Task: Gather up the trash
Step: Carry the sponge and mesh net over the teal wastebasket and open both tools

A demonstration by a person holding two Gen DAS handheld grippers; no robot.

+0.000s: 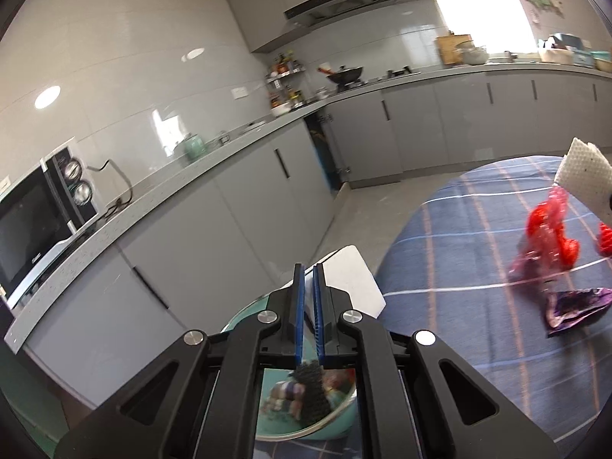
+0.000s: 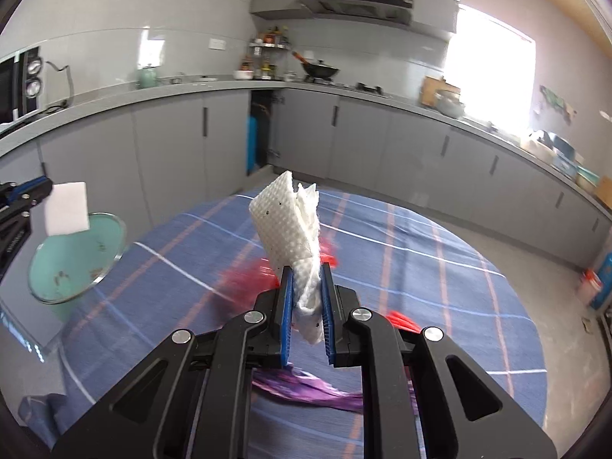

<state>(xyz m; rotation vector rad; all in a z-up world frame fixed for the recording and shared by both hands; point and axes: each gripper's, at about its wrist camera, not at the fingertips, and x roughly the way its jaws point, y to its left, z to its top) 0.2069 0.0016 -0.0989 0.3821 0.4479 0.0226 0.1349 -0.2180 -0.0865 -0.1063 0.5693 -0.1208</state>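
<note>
My right gripper (image 2: 308, 271) is shut on a crumpled white embossed paper towel (image 2: 290, 225), which stands up above the round table; the same towel (image 1: 581, 168) shows at the right edge of the left wrist view. My left gripper (image 1: 309, 267) is shut, and a flat white paper square (image 1: 355, 279) sticks out past its tips. From the right wrist view that square (image 2: 67, 208) hangs at the left gripper (image 2: 38, 189), over a teal bowl (image 2: 76, 256). A red wrapper (image 1: 547, 229) and a purple wrapper (image 1: 573, 306) lie on the cloth.
The table carries a blue plaid cloth (image 1: 459, 252). The teal bowl (image 1: 244, 317) is at its left edge; what it rests on is hidden. Grey cabinets line the walls, with a microwave (image 1: 34, 229), a wok (image 2: 319, 70) and an open cabinet door (image 2: 252, 145).
</note>
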